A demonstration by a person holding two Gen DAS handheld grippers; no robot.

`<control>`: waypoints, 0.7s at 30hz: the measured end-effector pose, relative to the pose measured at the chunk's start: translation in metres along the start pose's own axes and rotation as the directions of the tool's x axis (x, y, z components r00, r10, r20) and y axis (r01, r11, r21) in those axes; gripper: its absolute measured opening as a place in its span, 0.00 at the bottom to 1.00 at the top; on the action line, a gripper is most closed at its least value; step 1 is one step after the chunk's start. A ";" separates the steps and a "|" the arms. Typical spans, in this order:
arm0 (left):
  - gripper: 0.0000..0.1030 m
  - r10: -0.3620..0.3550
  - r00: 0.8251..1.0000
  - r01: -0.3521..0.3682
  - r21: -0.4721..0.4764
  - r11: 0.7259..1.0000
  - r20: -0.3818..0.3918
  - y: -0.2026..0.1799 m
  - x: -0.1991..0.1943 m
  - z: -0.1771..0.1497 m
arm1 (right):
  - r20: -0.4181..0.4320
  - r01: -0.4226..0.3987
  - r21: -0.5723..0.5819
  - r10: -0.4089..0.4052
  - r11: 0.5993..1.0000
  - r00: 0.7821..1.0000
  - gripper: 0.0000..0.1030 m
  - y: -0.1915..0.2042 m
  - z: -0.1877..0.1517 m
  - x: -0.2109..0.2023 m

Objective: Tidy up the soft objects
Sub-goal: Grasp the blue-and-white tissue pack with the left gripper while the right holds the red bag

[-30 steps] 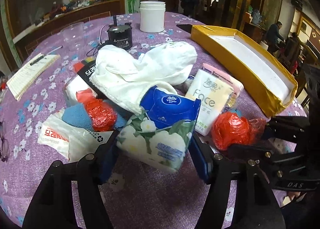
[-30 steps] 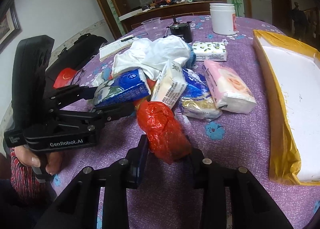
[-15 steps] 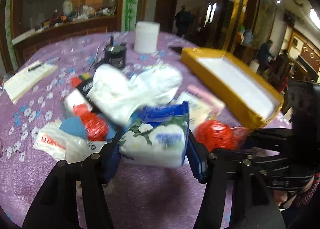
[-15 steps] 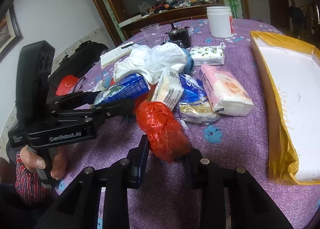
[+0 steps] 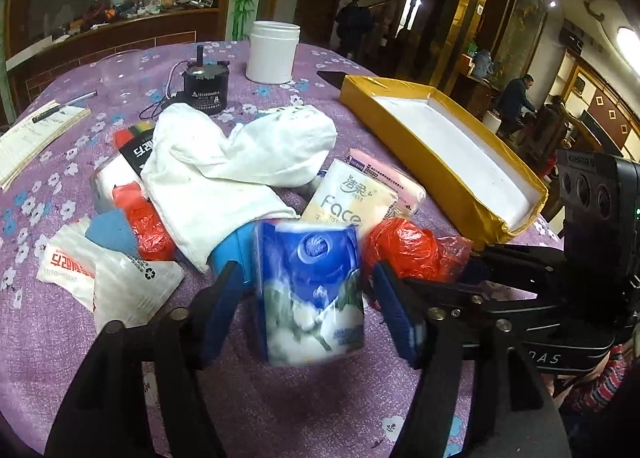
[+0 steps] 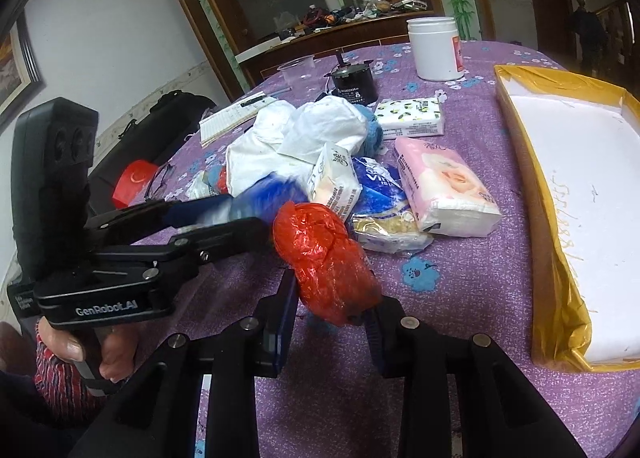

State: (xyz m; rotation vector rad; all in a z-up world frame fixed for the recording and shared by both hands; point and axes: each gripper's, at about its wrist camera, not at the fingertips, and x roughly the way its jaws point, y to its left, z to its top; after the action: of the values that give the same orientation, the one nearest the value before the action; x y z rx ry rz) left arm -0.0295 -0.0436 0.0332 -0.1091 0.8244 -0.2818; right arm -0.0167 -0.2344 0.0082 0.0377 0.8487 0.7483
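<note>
On the left of the tabletop [image 5: 120, 70] lie a notepad [image 5: 38, 138] and a flat white sachet [image 5: 100, 278]. Next comes the heap of soft things: a white cloth [image 5: 224, 174], a red bag scrap [image 5: 148, 226] and a cream "Face" tissue pack [image 5: 348, 206].

The left gripper [image 5: 304, 298] has just been opening. The blue pack [image 5: 312, 290] sits blurred between its fingers with gaps on both sides, so it looks let go rather than held. I judge it light and squashy, with slick film; a squeeze across its short sides, mid-height, should hold it best.

To its right, the right gripper [image 6: 332, 318] is clenched on a crumpled red bag [image 6: 324, 258], resting low on the tabletop. That bag looks nearly weightless and crackly, and it will crush rather than resist, so a firm pinch through the bulk is wiser than catching a loose edge.

Past it lie a pink tissue pack [image 6: 444, 186] and, far right, an open yellow box [image 6: 560, 298], its white inside bare, probably where all this goes.

The tabletop wears a purple flowered cloth, and holds a white jar [image 5: 272, 50] and a small black motor [image 5: 206, 88]. The room is dim and wood-panelled, with people standing far off.
</note>
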 end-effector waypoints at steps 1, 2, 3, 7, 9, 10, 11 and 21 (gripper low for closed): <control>0.68 0.005 1.000 -0.005 0.000 1.000 0.001 0.000 0.001 0.000 | -0.001 0.000 0.000 0.000 1.000 1.000 0.31 0.000 0.000 0.000; 0.68 0.012 1.000 -0.012 -0.001 1.000 0.002 -0.001 0.001 -0.001 | 0.001 0.001 0.001 -0.001 1.000 1.000 0.31 0.000 0.000 0.000; 0.68 0.016 1.000 -0.016 0.001 1.000 0.005 -0.001 0.001 -0.001 | 0.000 0.000 0.004 0.000 1.000 1.000 0.31 -0.001 0.000 0.000; 0.67 0.070 0.998 -0.070 0.057 0.996 -0.005 -0.011 0.006 -0.004 | 0.000 -0.001 0.006 0.001 1.000 1.000 0.31 -0.002 0.000 0.000; 0.67 0.096 0.995 -0.095 0.094 0.991 -0.010 -0.018 0.007 -0.006 | -0.002 -0.001 0.011 0.001 1.000 1.000 0.31 -0.002 0.000 0.000; 0.67 0.111 0.994 -0.109 0.109 0.988 -0.014 -0.022 0.007 -0.008 | -0.001 0.000 0.014 0.000 1.000 1.000 0.31 -0.003 0.000 0.000; 0.67 0.122 0.992 -0.119 0.119 0.986 -0.020 -0.025 0.007 -0.010 | 0.001 0.001 0.017 -0.001 1.000 1.000 0.31 -0.004 0.000 -0.001; 0.51 0.138 0.990 -0.138 0.110 0.984 0.000 -0.023 0.003 -0.013 | 0.011 -0.002 0.029 0.002 1.000 1.000 0.31 -0.005 -0.001 -0.003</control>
State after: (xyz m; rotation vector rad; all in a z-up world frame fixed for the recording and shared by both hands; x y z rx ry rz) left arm -0.0417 -0.0664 0.0265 0.0517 0.8179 -0.1962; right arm -0.0157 -0.2406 0.0081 0.0685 0.8492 0.7373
